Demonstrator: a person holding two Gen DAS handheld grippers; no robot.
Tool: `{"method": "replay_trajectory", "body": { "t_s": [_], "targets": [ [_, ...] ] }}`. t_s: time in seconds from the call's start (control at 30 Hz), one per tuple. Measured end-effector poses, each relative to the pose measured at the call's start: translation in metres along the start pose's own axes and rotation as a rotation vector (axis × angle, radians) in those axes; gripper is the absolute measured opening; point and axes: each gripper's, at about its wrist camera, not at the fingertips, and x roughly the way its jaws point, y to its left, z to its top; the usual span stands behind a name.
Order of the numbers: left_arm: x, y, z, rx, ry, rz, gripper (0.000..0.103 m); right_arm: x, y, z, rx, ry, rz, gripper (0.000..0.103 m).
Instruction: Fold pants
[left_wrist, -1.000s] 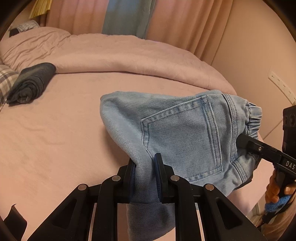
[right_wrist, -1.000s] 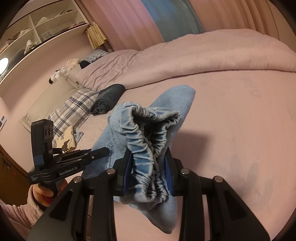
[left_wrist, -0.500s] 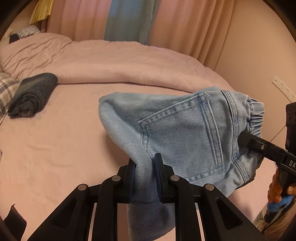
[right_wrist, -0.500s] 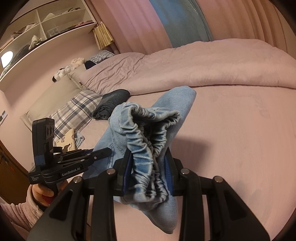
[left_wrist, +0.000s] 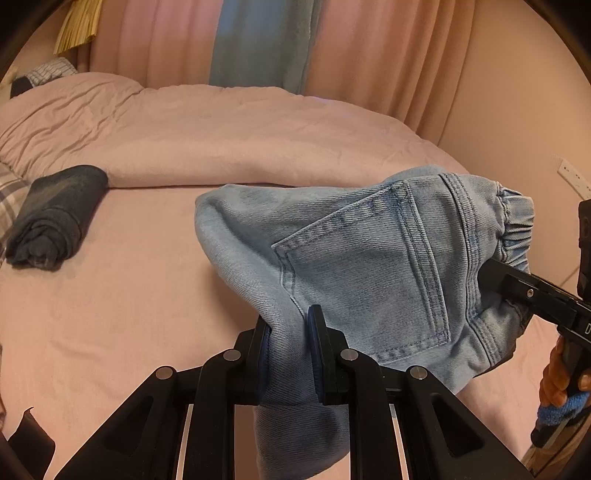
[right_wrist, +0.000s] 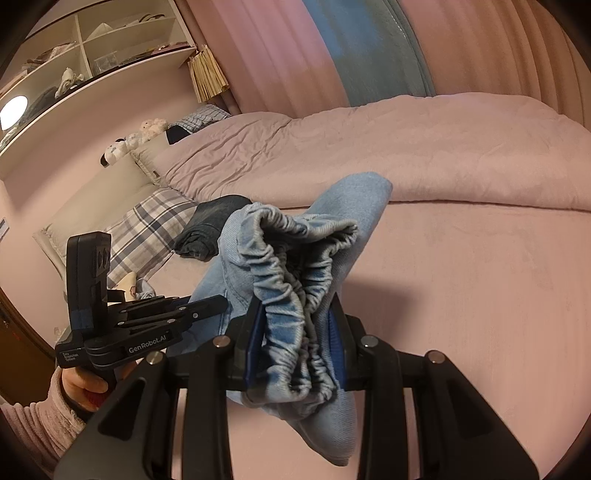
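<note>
Folded light-blue denim pants (left_wrist: 369, 251) hang in the air over the pink bed, back pocket facing the left wrist camera. My left gripper (left_wrist: 290, 332) is shut on a bunched fold of the denim at the near lower edge. My right gripper (right_wrist: 297, 334) is shut on the gathered elastic waistband (right_wrist: 295, 266), which bulges between its blue pads. In the left wrist view the right gripper (left_wrist: 491, 273) bites the waistband at the far right. The right wrist view has the left gripper (right_wrist: 218, 304) reaching into the denim from the left. A loose end of cloth droops below each grip.
A rolled dark garment (left_wrist: 51, 218) lies on the bed sheet (left_wrist: 110, 317) at the left, by a plaid pillow (right_wrist: 147, 229). A bunched pink duvet (left_wrist: 240, 140) runs across the far side. Curtains and shelves stand behind; a wall lies to the right.
Both grippers have carried the pants together further over the bed, the duvet and dark garment coming closer. Both grips are unchanged.
</note>
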Motion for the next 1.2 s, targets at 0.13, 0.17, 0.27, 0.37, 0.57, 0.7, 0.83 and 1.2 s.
{"method": "replay_trajectory", "body": {
  "t_s": [0.13,0.17,0.27,0.37,0.57,0.7,0.83,1.2],
  "targets": [
    [0.015,0.002,0.008,-0.005,0.012,0.008,0.016,0.015,-0.009,0.008,0.000,0.009,-0.006,0.032],
    [0.018,0.003,0.010,-0.006,0.016,0.009,0.016,0.020,-0.011,0.011,0.002,0.013,-0.008,0.032],
    [0.029,0.005,0.013,-0.011,0.026,0.010,0.016,0.031,-0.018,0.016,0.006,0.021,-0.011,0.032],
    [0.039,0.008,0.015,-0.016,0.040,0.011,0.016,0.041,-0.025,0.019,0.011,0.031,-0.011,0.032],
    [0.064,0.013,0.015,-0.029,0.076,0.020,0.016,0.064,-0.038,0.020,0.033,0.060,-0.016,0.032],
    [0.079,0.018,0.014,-0.039,0.098,0.029,0.016,0.079,-0.045,0.017,0.044,0.081,-0.024,0.032],
    [0.095,0.021,0.011,-0.047,0.124,0.038,0.016,0.096,-0.051,0.015,0.057,0.107,-0.035,0.032],
    [0.106,0.026,0.010,-0.012,0.139,0.051,0.016,0.121,-0.075,0.009,0.105,0.154,-0.069,0.032]
  ]
}}
